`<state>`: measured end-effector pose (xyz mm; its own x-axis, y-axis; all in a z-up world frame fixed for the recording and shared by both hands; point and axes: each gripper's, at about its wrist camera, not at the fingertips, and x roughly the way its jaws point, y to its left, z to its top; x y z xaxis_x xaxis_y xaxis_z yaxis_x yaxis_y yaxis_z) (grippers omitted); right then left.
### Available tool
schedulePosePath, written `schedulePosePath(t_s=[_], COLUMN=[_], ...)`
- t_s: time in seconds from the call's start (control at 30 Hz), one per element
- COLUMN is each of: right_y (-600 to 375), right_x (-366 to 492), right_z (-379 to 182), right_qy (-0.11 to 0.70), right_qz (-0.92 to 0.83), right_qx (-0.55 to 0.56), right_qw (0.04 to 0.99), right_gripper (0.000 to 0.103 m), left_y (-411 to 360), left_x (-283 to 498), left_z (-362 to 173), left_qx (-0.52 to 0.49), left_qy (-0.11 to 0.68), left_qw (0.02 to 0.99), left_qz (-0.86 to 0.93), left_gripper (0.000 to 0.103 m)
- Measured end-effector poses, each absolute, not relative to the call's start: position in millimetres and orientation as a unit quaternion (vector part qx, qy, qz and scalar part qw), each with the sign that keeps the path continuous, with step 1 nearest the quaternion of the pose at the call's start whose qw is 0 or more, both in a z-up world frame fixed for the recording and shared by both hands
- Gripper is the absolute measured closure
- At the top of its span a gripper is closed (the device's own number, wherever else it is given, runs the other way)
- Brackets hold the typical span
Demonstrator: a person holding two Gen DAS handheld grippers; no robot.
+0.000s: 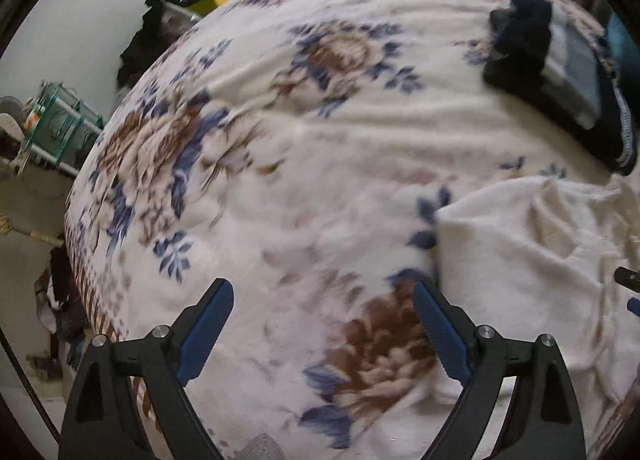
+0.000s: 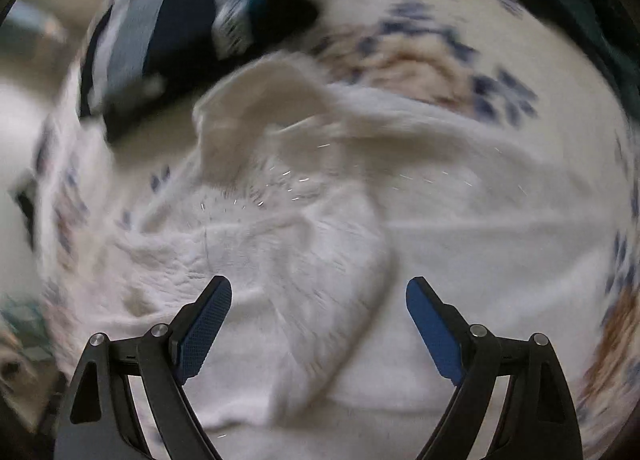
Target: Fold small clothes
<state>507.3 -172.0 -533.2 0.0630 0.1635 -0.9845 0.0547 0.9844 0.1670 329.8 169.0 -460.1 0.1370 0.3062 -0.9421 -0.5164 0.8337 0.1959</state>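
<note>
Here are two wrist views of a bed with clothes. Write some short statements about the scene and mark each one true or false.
1. The left gripper has its jaws open and holds nothing. True.
2. The right gripper is shut on the white garment. False: its jaws are open above it.
3. The white garment is neatly folded. False: it lies crumpled.
4. A pile of dark clothes lies on the floral blanket beyond the white garment. True.
5. The blanket is plain grey. False: it is cream with blue and brown flowers.
</note>
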Motion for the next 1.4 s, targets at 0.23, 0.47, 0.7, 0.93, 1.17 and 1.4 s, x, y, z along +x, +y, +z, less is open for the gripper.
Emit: schedulePosePath(t_s=[0.23, 0.47, 0.7, 0.93, 1.17, 1.4], right_y=[-162.2, -276.6, -378.1, -410.4, -436.5, -441.0], right_x=[507.4, 468.3, 430.8, 410.2, 381.6, 391.2], right_z=[-539.8, -476.9, -492.8, -545.5, -509.3, -531.0], right_qy=[0.668, 0.592, 0.590, 0.646, 0.610, 0.620], right_qz=[-0.018, -0.113, -0.180, -0.166, -0.176, -0.198], right_qx=[-0.016, 0.090, 0.175, 0.253, 0.297, 0.315], right_qw=[0.744, 0.793, 0.768, 0.701, 0.714, 0.691], right_gripper=[0.088, 0.089, 0.089, 0.069, 0.048, 0.096], left_y=[157.0, 135.0, 84.6, 56.2, 67.4, 83.2], left_x=[343.6, 370.5, 422.1, 469.4, 477.6, 487.7], left_z=[-475.6, -482.4, -501.9, -545.6, -556.9, -564.4], left_qx=[-0.072, -0.074, -0.060, 0.023, 0.032, 0.012], left_qy=[0.616, 0.614, 0.615, 0.634, 0.636, 0.638], left_qw=[0.738, 0.751, 0.765, 0.755, 0.752, 0.749], left_qz=[0.266, 0.231, 0.180, 0.167, 0.170, 0.177], left_gripper=[0.011, 0.011, 0.011, 0.011, 0.009, 0.002])
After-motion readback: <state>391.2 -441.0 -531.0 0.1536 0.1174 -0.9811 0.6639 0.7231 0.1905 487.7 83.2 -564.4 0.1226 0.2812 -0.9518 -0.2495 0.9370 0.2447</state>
